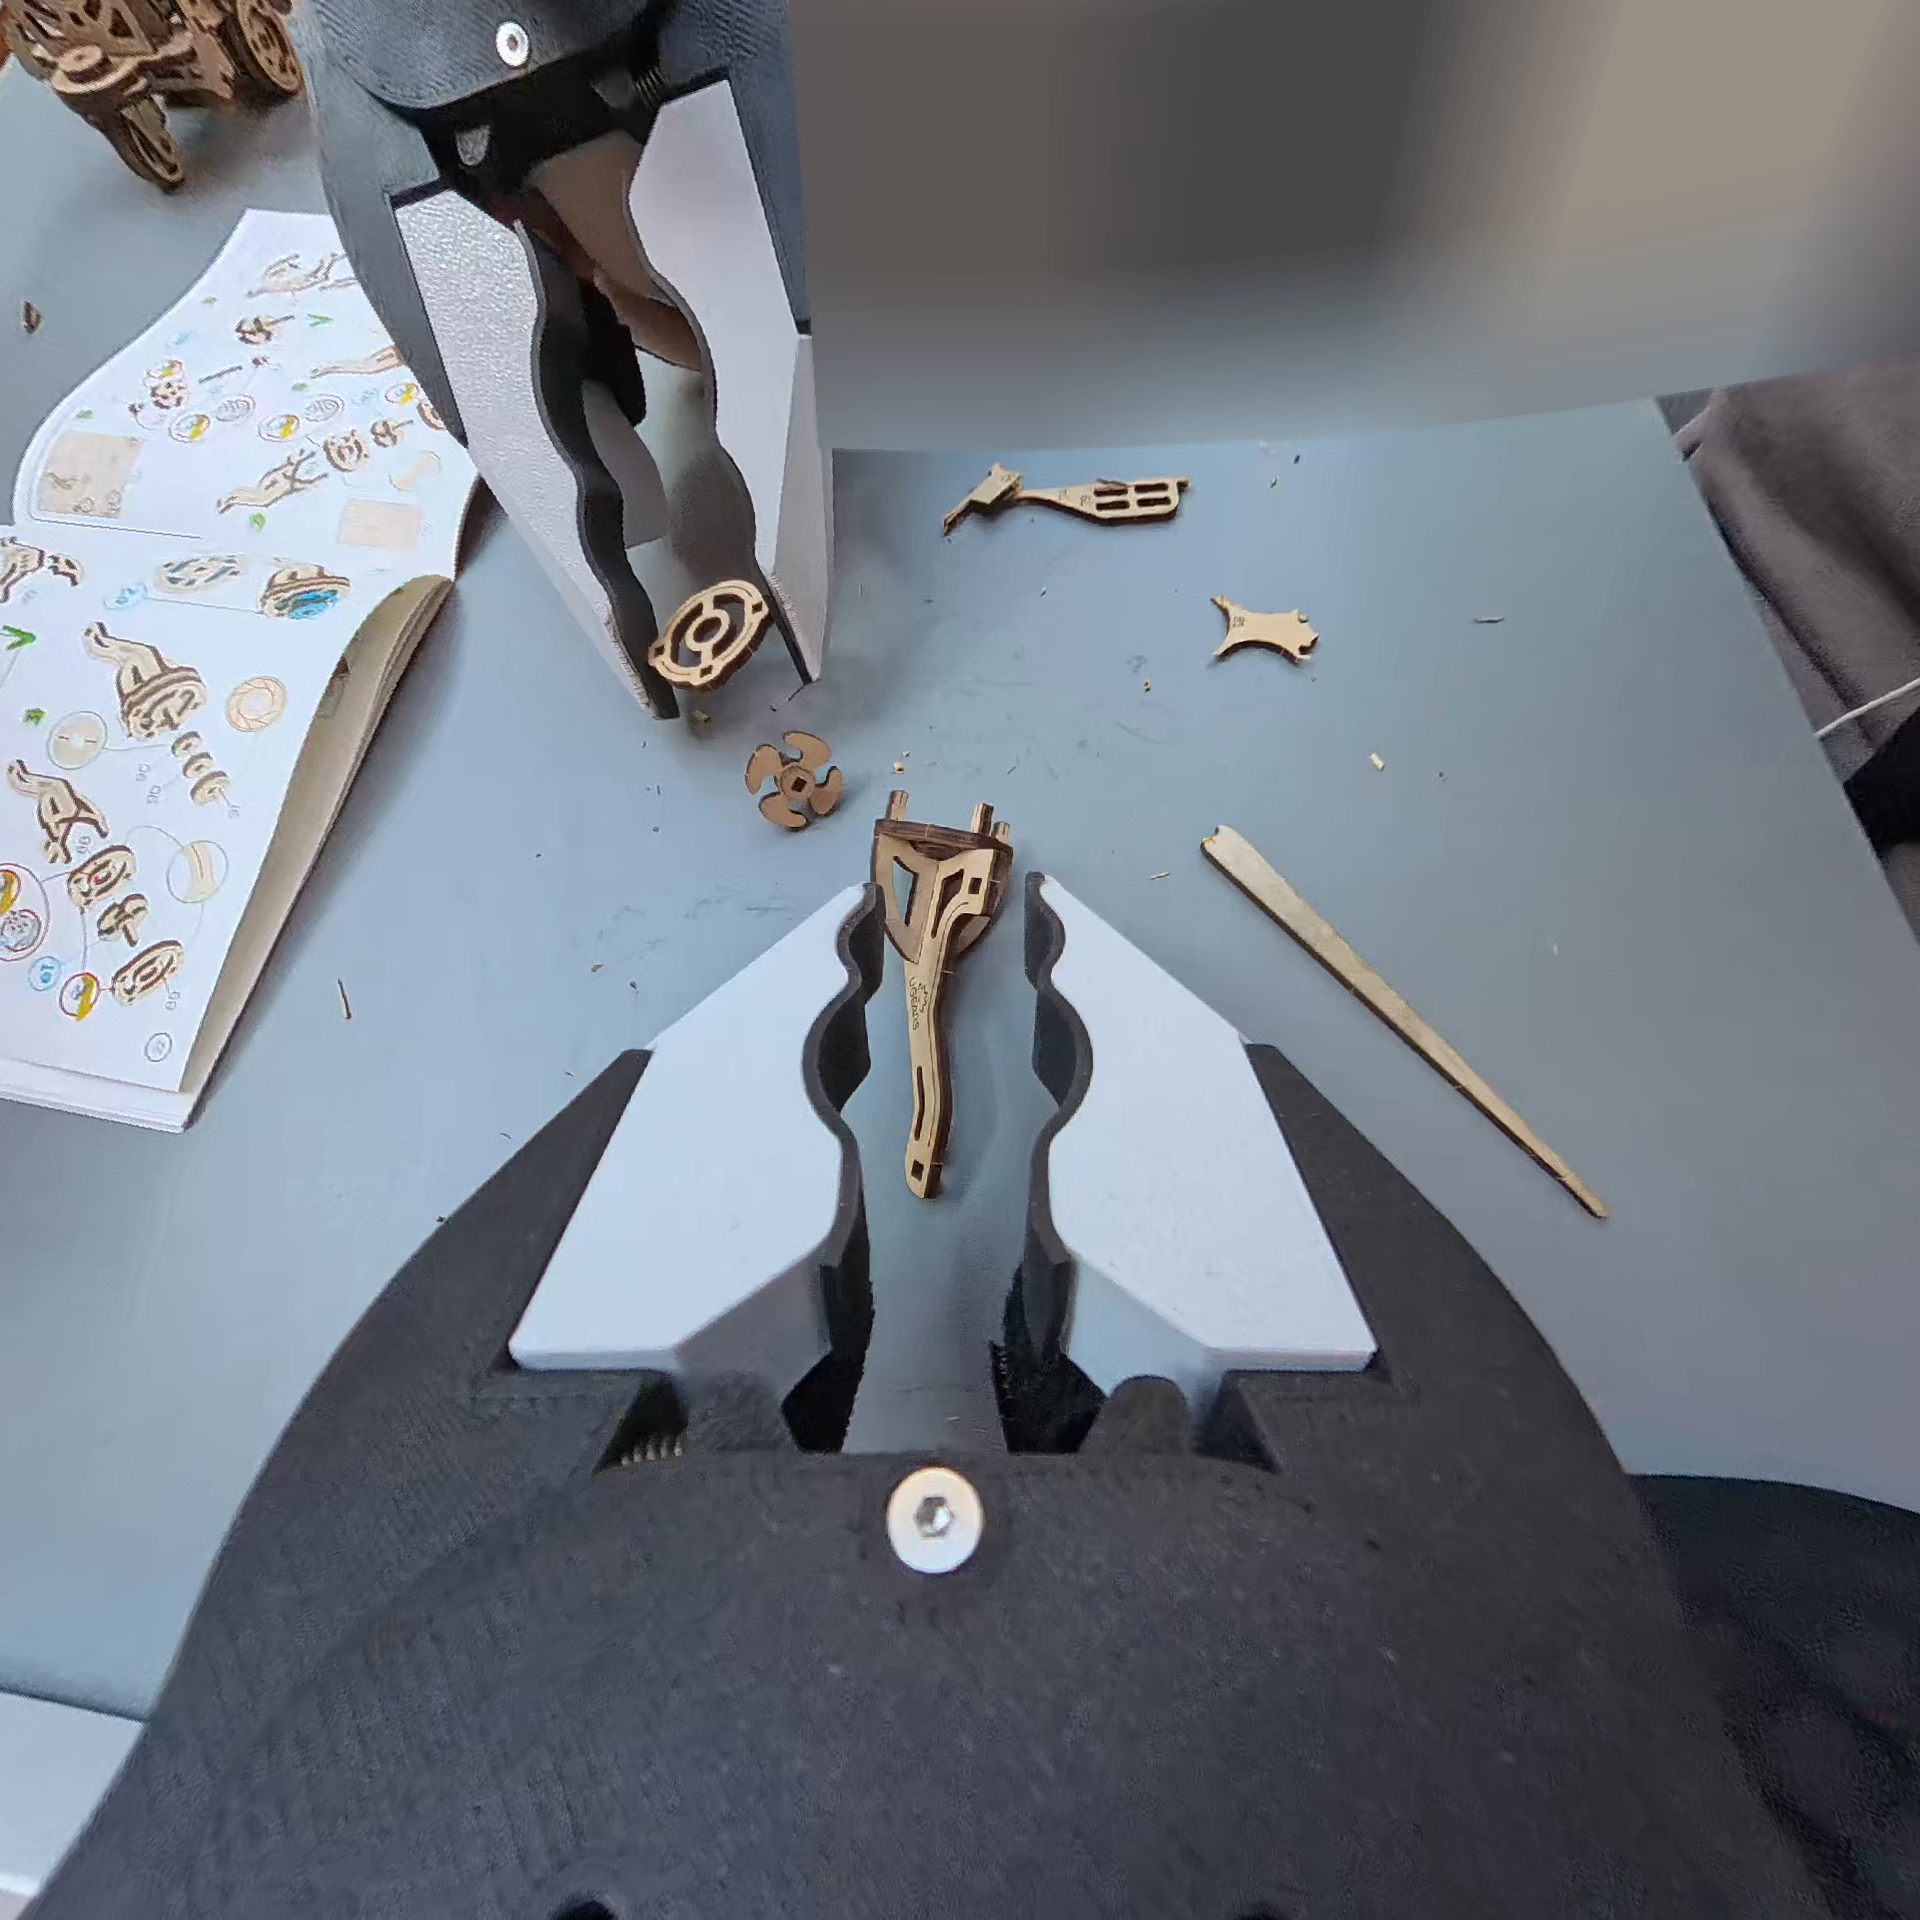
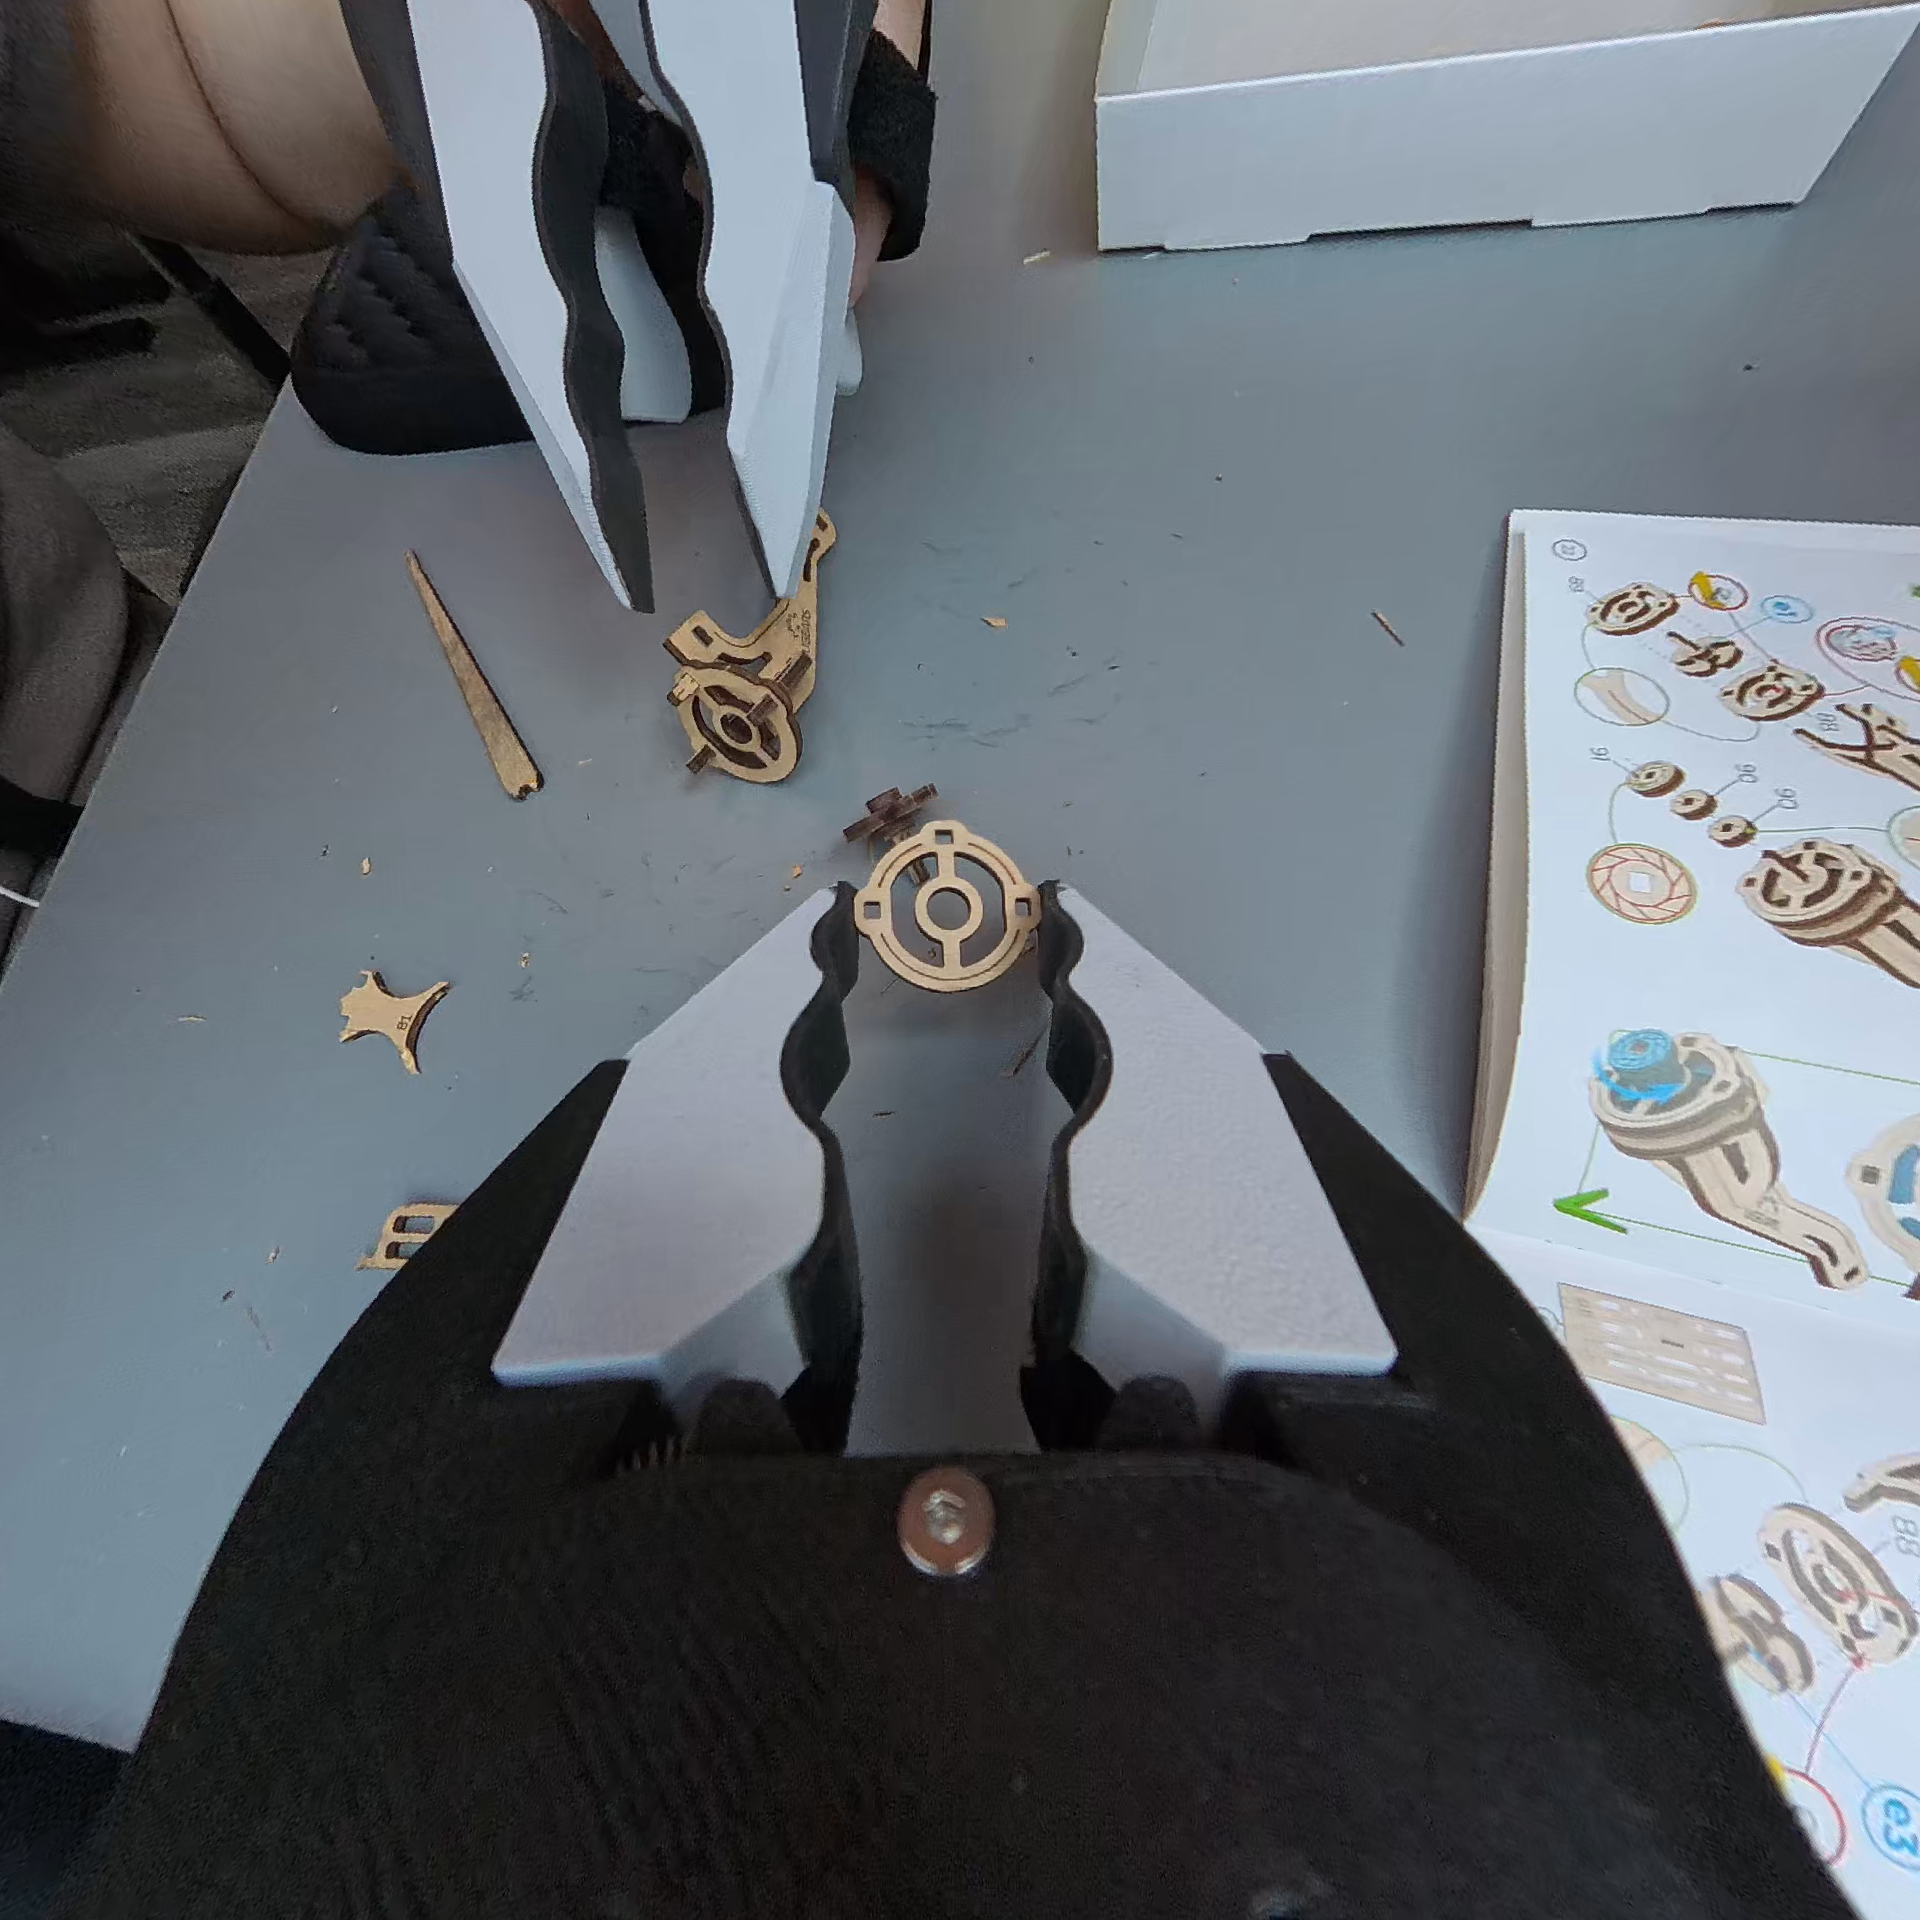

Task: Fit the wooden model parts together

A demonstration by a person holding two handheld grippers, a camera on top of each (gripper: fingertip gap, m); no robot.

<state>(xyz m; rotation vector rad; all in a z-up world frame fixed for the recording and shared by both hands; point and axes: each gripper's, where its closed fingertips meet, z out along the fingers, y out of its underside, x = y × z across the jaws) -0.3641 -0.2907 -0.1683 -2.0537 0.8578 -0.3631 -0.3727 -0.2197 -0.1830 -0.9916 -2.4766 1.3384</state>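
My left gripper (image 1: 948, 888) is open, low over the grey table (image 1: 1351, 831). A wooden handle-shaped assembly (image 1: 930, 977) lies between its fingers, nearer the left one, round head pointing away. The right wrist view shows this assembly (image 2: 748, 686) at the left gripper's (image 2: 712, 603) tips, with its ring face and pegs. My right gripper (image 2: 940, 899) is shut on a round wooden ring disc (image 2: 945, 909), held upright at the fingertips. In the left wrist view the disc (image 1: 710, 639) hangs in the right gripper (image 1: 732, 675) just above the table, beyond the assembly.
A small propeller-shaped wooden piece (image 1: 792, 779) lies between the two grippers. A star-shaped piece (image 1: 1262, 631), a slotted flat piece (image 1: 1070, 497) and a long wooden spike (image 1: 1403, 1013) lie to the right. An open instruction booklet (image 1: 156, 623) lies left. A white box (image 2: 1455, 135) and a built model (image 1: 135, 73) stand farther off. My hands' fingertips stand some 8 centimetres from each other. To reach the long wooden spike (image 1: 1403, 1013) in a straight line is about 8 centimetres for my left fingers, about 15 centimetres for my right. The right camera catches it too, in the right wrist view (image 2: 456, 650).
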